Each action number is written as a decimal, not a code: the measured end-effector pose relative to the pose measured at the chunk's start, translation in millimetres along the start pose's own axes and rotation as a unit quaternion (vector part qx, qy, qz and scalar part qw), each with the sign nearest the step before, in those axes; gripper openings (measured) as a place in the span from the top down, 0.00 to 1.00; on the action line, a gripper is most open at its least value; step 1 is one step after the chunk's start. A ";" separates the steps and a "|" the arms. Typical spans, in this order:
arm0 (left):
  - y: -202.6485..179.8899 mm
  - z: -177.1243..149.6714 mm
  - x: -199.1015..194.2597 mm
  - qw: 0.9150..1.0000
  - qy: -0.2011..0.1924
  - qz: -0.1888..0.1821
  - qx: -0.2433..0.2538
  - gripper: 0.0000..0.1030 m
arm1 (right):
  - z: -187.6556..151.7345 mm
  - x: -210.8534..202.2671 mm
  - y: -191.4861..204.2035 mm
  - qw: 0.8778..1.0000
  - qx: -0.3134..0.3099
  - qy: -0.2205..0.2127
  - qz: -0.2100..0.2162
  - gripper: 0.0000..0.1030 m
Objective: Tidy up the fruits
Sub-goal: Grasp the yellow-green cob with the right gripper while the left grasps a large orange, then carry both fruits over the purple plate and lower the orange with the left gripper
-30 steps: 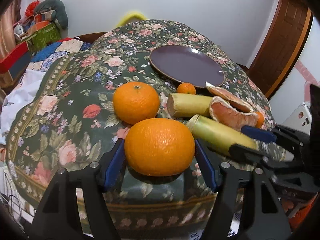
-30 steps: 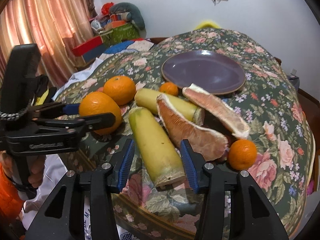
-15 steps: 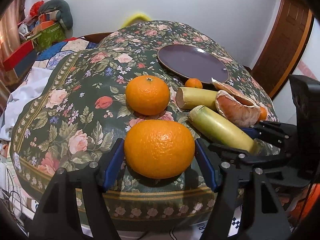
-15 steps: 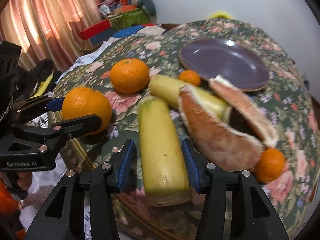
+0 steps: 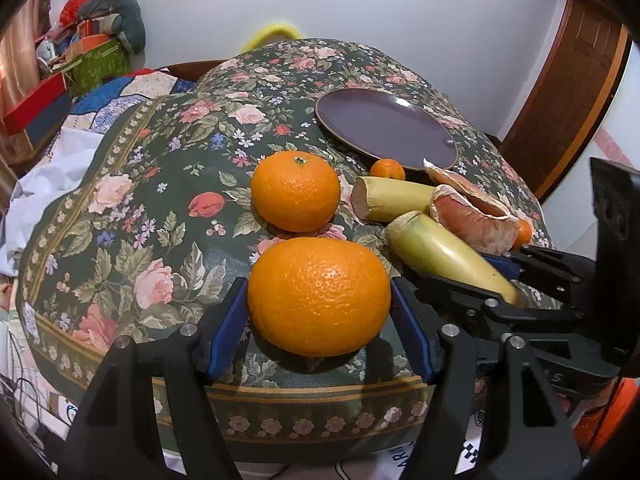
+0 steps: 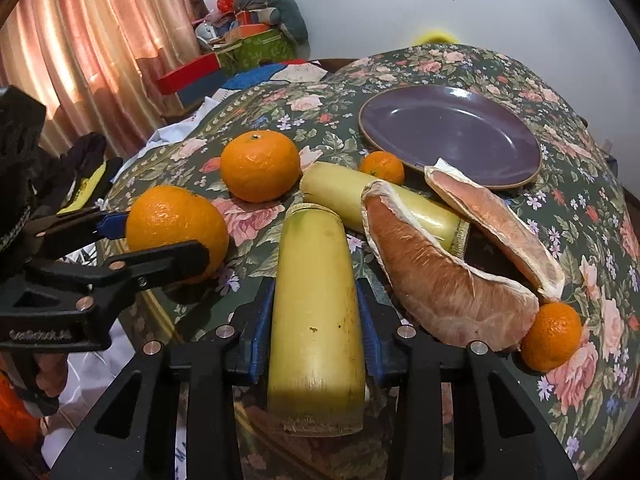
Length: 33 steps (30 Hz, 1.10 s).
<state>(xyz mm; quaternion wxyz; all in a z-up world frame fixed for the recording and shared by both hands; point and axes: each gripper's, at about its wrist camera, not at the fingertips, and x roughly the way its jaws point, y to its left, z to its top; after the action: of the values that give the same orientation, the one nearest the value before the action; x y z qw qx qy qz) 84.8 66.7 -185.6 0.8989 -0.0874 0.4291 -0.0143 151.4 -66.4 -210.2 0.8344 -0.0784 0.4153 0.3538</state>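
Observation:
A large orange point(image 5: 319, 296) sits near the table's front edge, and my left gripper point(image 5: 318, 286) is shut on it, a blue pad on each side. In the right wrist view that orange point(image 6: 176, 228) shows at the left inside the left gripper point(image 6: 160, 240). My right gripper point(image 6: 314, 286) is closing on a yellow-green cane piece point(image 6: 316, 312), with both pads against its sides. A second orange point(image 6: 260, 166), another cane piece point(image 6: 340, 192), two peeled pomelo wedges point(image 6: 440, 280) and two small mandarins point(image 6: 382, 166) lie behind. The purple plate point(image 6: 448, 128) holds nothing.
A floral cloth point(image 5: 152, 200) covers the round table, whose front edge lies just below both grippers. Boxes and bundles point(image 5: 88, 56) are piled at the back left beside a pink curtain point(image 6: 80, 48). A brown door point(image 5: 568, 92) stands at the right.
The right jaws have narrowed from a loose gap until the pads meet the cane piece, which now looks nearer. The large orange has stayed between the left pads.

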 end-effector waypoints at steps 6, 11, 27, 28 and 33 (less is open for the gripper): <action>-2.6 4.8 -8.0 1.000 -0.009 0.004 -0.003 0.34 | 3.3 -20.0 -2.9 1.000 0.006 -0.028 -0.006 0.66; -11.9 13.8 -19.7 1.000 -0.029 0.003 0.003 0.34 | 11.5 -42.2 -6.6 0.998 0.010 -0.062 -0.018 0.65; -40.8 56.3 -23.8 0.997 -0.074 -0.013 0.023 0.34 | 31.7 -79.5 -45.0 0.988 0.031 -0.135 -0.074 0.65; -41.3 58.3 -22.6 0.997 -0.076 -0.013 0.023 0.34 | 32.9 -79.7 -48.5 0.987 0.032 -0.137 -0.075 0.65; -45.7 69.6 -13.4 0.996 -0.077 -0.015 0.028 0.34 | 35.8 -78.4 -62.0 0.986 0.038 -0.140 -0.082 0.65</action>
<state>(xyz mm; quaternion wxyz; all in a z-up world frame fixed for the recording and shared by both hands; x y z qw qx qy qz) 132.5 33.1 -124.7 0.9312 -0.0694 0.3563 -0.0326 183.2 -138.1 -138.7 0.9126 -0.0306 0.2999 0.2761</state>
